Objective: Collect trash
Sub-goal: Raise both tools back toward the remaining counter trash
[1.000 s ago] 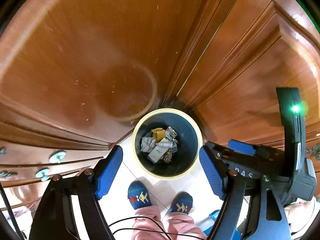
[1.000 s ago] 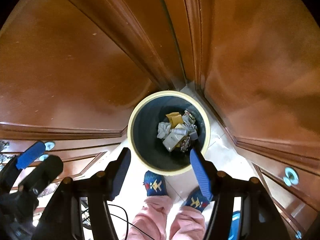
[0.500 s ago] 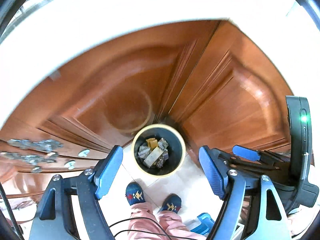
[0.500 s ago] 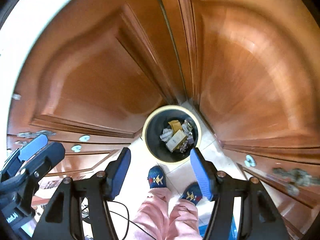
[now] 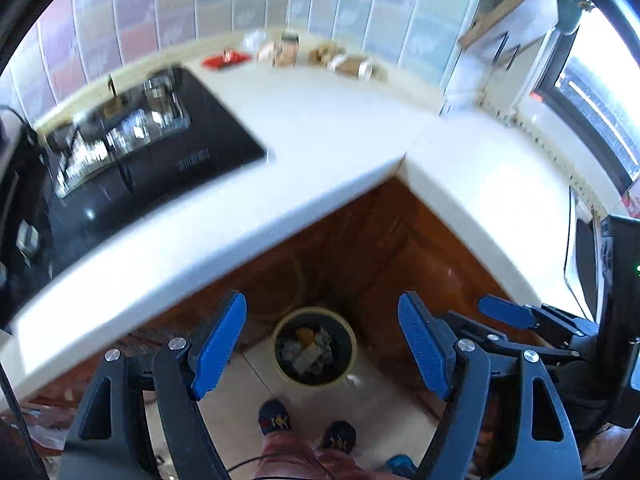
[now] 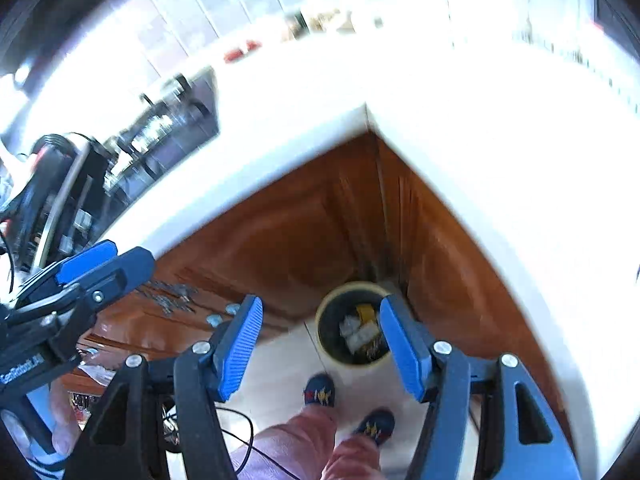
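Far below, on the tiled floor in the cabinet corner, stands a dark bin with a cream rim (image 5: 277, 344) (image 6: 325, 322), holding crumpled paper and wrappers (image 5: 308, 354) (image 6: 360, 332). My left gripper (image 5: 322, 344) hangs high above it, open, with nothing between its blue pads. Beside it my right gripper (image 6: 322, 344) is open and empty too. On the white countertop (image 5: 320, 128) small blurred items lie along the back wall: a red piece (image 5: 226, 58) and brown pieces (image 5: 352, 66).
A black cooktop (image 5: 160, 152) fills the counter's left part. Brown wooden cabinet doors (image 5: 360, 240) meet in a corner behind the bin. A person's feet in blue slippers (image 5: 274, 420) stand in front of the bin. A window (image 5: 600, 100) is at the right.
Both grippers have risen well above the bin, which now looks much smaller. The white countertop, the cooktop and the tiled wall have come into view. The jaws stayed as wide.
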Demonstrator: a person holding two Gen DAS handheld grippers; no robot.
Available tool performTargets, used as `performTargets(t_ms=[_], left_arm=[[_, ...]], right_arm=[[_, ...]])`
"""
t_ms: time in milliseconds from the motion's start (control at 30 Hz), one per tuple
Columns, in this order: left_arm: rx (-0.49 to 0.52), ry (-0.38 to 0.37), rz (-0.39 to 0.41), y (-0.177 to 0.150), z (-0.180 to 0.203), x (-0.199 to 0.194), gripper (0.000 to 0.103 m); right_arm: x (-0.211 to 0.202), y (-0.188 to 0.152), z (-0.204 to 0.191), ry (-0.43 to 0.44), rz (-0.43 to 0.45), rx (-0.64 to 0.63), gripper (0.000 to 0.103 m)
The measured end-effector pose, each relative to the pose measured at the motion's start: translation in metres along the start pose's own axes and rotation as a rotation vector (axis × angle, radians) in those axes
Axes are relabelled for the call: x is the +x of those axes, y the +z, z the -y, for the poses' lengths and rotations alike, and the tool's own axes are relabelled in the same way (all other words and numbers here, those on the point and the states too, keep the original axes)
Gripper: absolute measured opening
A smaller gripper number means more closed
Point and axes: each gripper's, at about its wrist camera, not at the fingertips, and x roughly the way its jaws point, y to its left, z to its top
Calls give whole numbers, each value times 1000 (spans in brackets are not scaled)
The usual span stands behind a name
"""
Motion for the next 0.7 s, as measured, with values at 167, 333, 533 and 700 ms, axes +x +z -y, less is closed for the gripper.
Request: performTargets(t_ms=[167,333,533,700], left_arm=[[9,19,69,30,6,-35,77],[9,29,108,64,2,-59,77],[29,59,131,126,-10,-70,77],[41,37,126,187,-34,-47,77]], right_arm=[[-43,27,-13,27,131,-52,62],[-70,64,-24,38,222,-119,62],[-80,115,-37,28,280,-173,62],[-66,169,-46,-21,298,-211,62]])
